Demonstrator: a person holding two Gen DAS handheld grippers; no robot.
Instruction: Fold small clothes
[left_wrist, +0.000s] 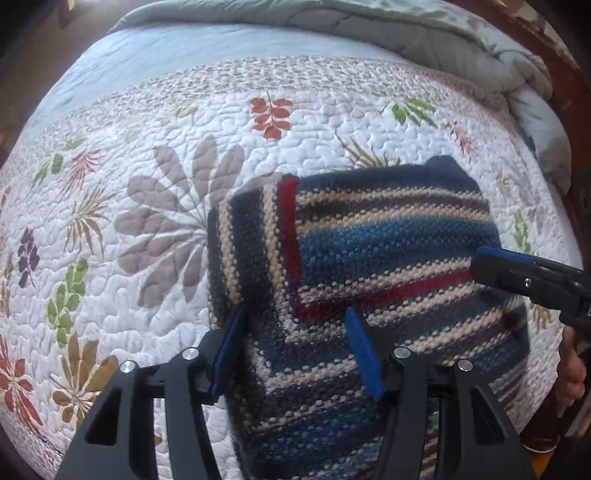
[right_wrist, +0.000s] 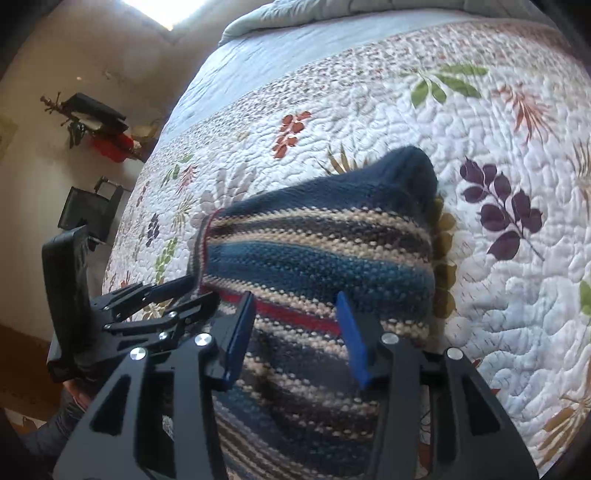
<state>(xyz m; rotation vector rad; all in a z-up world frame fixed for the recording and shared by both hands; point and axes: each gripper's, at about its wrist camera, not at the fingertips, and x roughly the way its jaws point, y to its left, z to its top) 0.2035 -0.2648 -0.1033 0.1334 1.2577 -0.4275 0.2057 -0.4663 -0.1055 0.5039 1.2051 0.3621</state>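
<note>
Beneath both grippers spreads the quilted bedspread (left_wrist: 155, 122), and on it, directly ahead of the fingers, lies the striped knit sweater (left_wrist: 388, 236), partly folded, one panel with a red edge already turned over the body. Left gripper (left_wrist: 295, 350) hangs wide apart above the near left part of the knit, gripping nothing; right gripper (right_wrist: 295, 332) is equally wide over the near right part. For a tidy next fold, I judge each should pinch a near corner through all layers and lift evenly.

Bed w/ floral quilt (left_wrist: 147, 155), grey duvet (left_wrist: 406, 29), beige wall (right_wrist: 33, 177), black chair (right_wrist: 88, 210)
</note>
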